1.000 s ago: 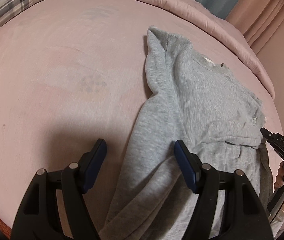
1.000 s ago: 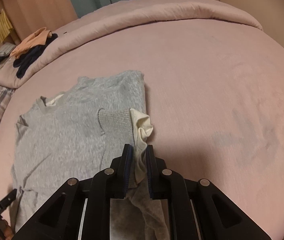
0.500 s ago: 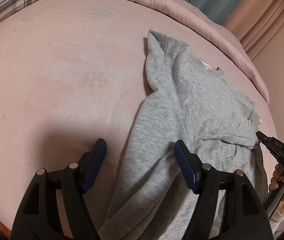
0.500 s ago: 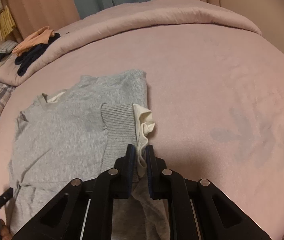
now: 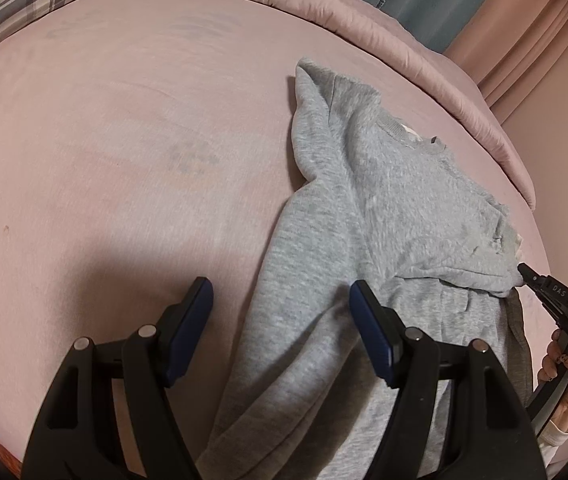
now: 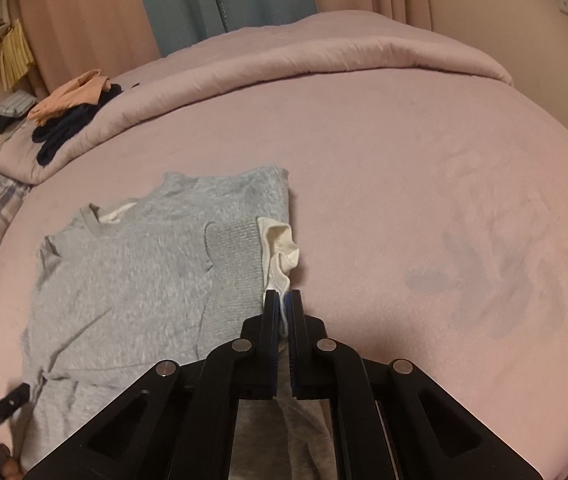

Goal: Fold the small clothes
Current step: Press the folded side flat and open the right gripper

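Left wrist view: left hand-held gripper (image 5: 281,312) open wide at lower centre, poised over sleeve of grey sweatshirt (image 5: 384,232), pads clear of fabric. Sweatshirt spread on pink bed (image 5: 123,160), right half of frame. Right hand-held gripper (image 5: 524,270) at right edge, tip at sweatshirt's edge, hand (image 5: 564,364) below it.

Right wrist view: right hand-held gripper (image 6: 282,300) clamped tight on white lining (image 6: 279,248) at sweatshirt (image 6: 131,264) cuff, lower centre. Dark and peach clothes (image 6: 71,112) piled on duvet, upper left.
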A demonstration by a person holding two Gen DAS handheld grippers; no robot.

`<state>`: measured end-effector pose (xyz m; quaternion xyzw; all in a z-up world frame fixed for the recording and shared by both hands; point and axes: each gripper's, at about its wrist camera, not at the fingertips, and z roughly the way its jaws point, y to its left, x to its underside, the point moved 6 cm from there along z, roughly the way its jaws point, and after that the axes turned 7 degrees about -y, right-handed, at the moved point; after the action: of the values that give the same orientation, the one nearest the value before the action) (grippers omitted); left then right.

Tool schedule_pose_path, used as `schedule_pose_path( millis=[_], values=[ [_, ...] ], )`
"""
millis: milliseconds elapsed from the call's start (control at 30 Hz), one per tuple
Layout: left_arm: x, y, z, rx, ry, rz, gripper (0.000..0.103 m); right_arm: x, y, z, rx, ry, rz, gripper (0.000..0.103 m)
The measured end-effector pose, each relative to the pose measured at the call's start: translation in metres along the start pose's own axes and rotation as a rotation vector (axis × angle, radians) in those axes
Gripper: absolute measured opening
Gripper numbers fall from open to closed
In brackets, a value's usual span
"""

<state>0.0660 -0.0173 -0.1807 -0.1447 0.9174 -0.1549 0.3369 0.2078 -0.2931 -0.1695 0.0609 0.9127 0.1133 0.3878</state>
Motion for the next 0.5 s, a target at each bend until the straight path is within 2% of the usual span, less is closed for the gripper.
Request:
schedule_pose_path(
  millis=[233, 500],
  values=[
    [-0.001, -0.001, -0.001, 0.002, -0.001, 0.002, 0.071, 0.011, -0.007, 0.021, 0.002, 0.083, 0.024, 0.004],
    [-0.001, -0.001, -0.002, -0.003, -0.004, 0.007, 0.071, 0.012, -0.010, 0.021, -0.004, 0.096, 0.028, 0.004]
  ],
)
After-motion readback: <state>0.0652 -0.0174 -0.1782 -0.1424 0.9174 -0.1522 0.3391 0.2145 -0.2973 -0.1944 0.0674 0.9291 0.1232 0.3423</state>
